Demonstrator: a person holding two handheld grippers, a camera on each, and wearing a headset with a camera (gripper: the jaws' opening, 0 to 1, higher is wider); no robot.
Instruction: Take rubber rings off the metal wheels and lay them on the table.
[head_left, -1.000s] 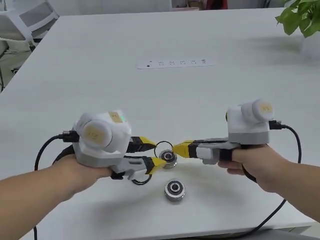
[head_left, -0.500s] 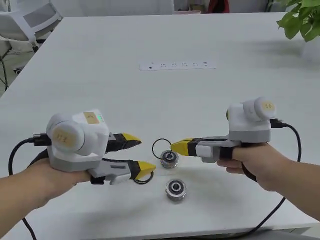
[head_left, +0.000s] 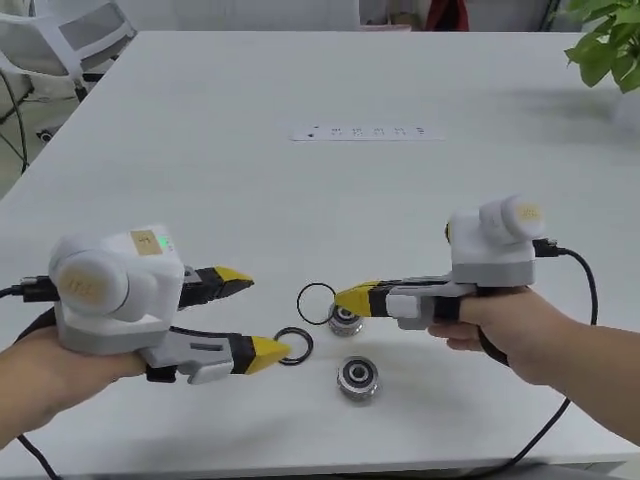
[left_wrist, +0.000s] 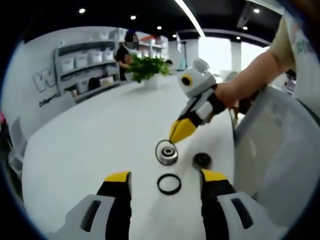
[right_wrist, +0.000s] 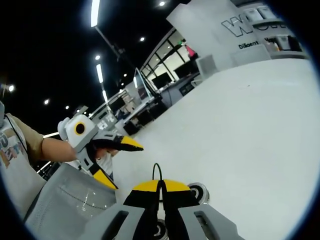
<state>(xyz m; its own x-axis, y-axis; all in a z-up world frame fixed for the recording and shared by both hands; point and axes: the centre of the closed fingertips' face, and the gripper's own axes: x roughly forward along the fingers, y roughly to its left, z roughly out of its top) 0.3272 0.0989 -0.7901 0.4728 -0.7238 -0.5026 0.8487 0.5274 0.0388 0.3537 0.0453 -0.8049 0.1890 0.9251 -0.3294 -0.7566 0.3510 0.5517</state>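
Note:
My right gripper (head_left: 345, 298) is shut on a thin black rubber ring (head_left: 298, 302), which hangs just off its yellow tips (right_wrist: 159, 186) and shows edge-on (right_wrist: 156, 172) in the right gripper view. Right below those tips a bare metal wheel (head_left: 345, 320) sits on the white table (head_left: 300, 200). A second wheel (head_left: 357, 377) lies nearer the front edge. Another black ring (head_left: 310, 345) lies flat on the table, straight ahead of my left gripper (left_wrist: 166, 177). That left gripper (head_left: 252, 313) is open and holds nothing, left of the wheels.
A white power strip (head_left: 367, 132) lies flat further back on the table. A green plant (head_left: 605, 45) is at the far right corner, and a chair (head_left: 70, 40) stands off the far left. Black cables trail from both grippers toward the front edge.
My left gripper has let go of the wheel and drawn back to the left, open. The wheel now rests on the table, and the ring stays in my right gripper.

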